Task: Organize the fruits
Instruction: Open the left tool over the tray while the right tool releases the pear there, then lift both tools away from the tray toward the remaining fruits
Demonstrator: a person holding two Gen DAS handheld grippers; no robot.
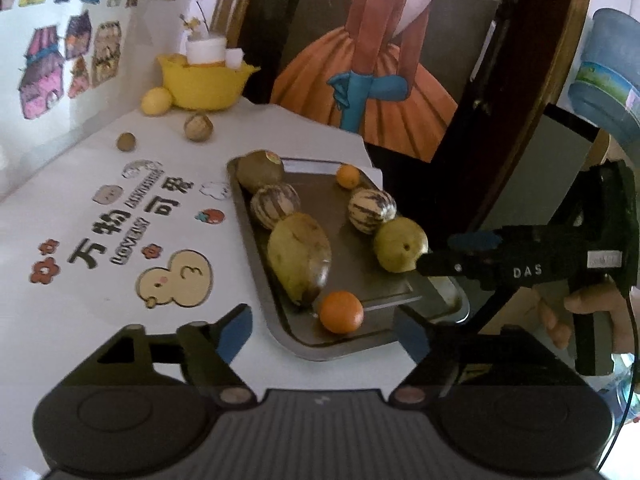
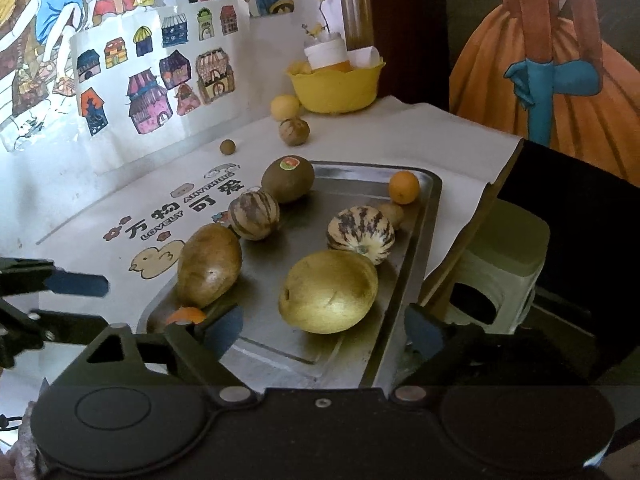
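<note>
Listing from the left wrist view: left gripper (image 1: 324,334), fingers spread wide and holding nothing, poised over the near end of a metal tray (image 1: 400,292). On the tray: 1 orange (image 1: 341,312) at the near rim, 1 mango (image 1: 300,262), 2 striped melons (image 1: 275,205) (image 1: 371,210), 1 kiwi (image 1: 259,170), 1 small orange (image 1: 347,176), 1 yellow-green pear (image 1: 400,244). The right gripper (image 1: 424,260) comes in from the right with its tip beside the pear; whether it is apart or together cannot be told here. Off the tray, on the white tablecloth (image 1: 80,340): 2 brown nuts, 1 lemon (image 1: 156,101), 1 yellow bowl (image 1: 204,80).

Right wrist view: right gripper (image 2: 324,332), fingers apart and empty, just short of the pear (image 2: 328,292). Mango (image 2: 209,270) and 1 striped melon (image 2: 361,234) lie on the tray (image 2: 384,344).
</note>
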